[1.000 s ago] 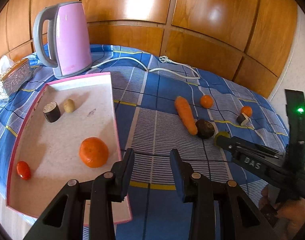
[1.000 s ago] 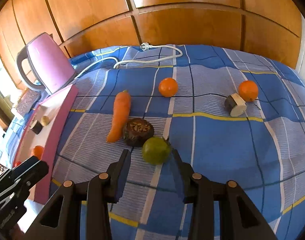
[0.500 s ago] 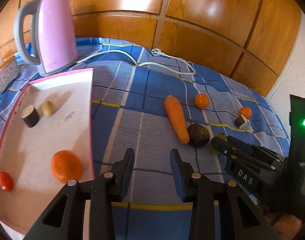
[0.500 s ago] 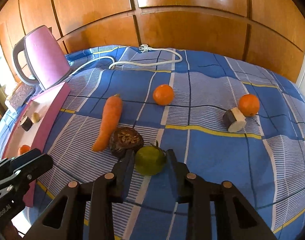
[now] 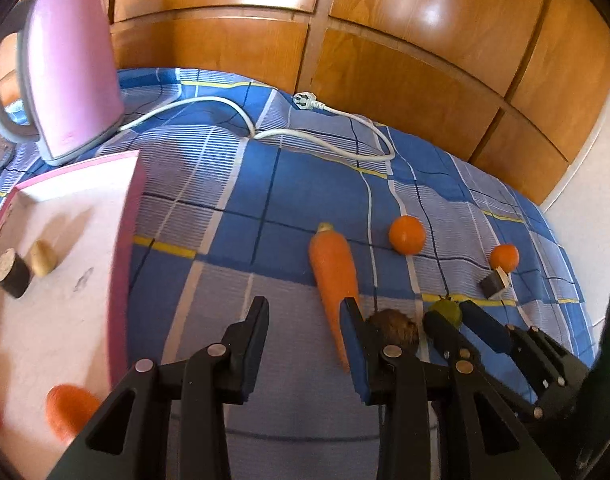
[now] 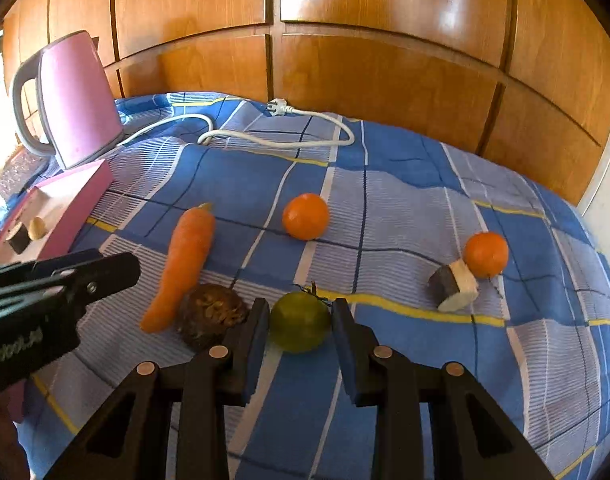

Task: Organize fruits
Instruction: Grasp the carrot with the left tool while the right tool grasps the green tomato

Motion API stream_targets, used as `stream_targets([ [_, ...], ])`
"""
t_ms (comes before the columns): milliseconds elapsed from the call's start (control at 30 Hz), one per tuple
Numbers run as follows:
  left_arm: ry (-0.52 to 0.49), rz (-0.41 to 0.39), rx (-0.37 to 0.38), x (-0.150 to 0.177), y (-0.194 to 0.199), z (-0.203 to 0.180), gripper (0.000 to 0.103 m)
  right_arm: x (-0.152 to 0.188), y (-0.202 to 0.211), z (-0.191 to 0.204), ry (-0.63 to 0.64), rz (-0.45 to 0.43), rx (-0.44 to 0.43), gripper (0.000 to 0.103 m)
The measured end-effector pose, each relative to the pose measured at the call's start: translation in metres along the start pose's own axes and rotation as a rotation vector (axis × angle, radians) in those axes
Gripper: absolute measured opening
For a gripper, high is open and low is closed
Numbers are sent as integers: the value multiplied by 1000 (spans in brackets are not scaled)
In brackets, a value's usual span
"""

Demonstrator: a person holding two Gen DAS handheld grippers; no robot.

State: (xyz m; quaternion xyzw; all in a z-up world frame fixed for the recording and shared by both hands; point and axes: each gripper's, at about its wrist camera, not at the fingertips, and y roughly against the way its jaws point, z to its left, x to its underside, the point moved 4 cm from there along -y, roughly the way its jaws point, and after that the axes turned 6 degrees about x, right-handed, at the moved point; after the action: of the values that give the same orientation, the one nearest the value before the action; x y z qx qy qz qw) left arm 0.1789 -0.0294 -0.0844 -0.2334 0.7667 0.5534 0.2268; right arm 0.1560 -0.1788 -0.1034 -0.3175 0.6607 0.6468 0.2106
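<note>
The right tongs (image 6: 300,322) are clamped across the round, smooth green fruit (image 6: 300,320), which is light, slippery and bruisable; the left tongs (image 5: 305,326) stand apart, empty.

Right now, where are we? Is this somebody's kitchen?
Probably a room at home, not clearly a kitchen: a pink electric kettle, a table under a blue checked cloth and wooden cabinet doors behind it.

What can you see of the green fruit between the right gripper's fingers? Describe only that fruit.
The green fruit is small, round and smooth, yellowish green, with a dark dried stalk on top. It sits on the blue checked cloth, whole and unmarked. The right gripper is shut on it, one pad against each side. A brown rough-skinned fruit lies close on its left; contact cannot be told.
</note>
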Motion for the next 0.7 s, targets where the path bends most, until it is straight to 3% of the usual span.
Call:
stream_targets([
  [267, 21, 22, 39, -13, -21, -8, 41, -1, -8, -2, -11, 14, -29, 35],
  [400, 21, 36, 35, -17, -32, -10, 41, 3, -19, -2, -26, 64, -63, 35],
  [700, 30, 47, 24, -30, -59, -7, 40, 6, -22, -4, -56, 60, -80, 35],
])
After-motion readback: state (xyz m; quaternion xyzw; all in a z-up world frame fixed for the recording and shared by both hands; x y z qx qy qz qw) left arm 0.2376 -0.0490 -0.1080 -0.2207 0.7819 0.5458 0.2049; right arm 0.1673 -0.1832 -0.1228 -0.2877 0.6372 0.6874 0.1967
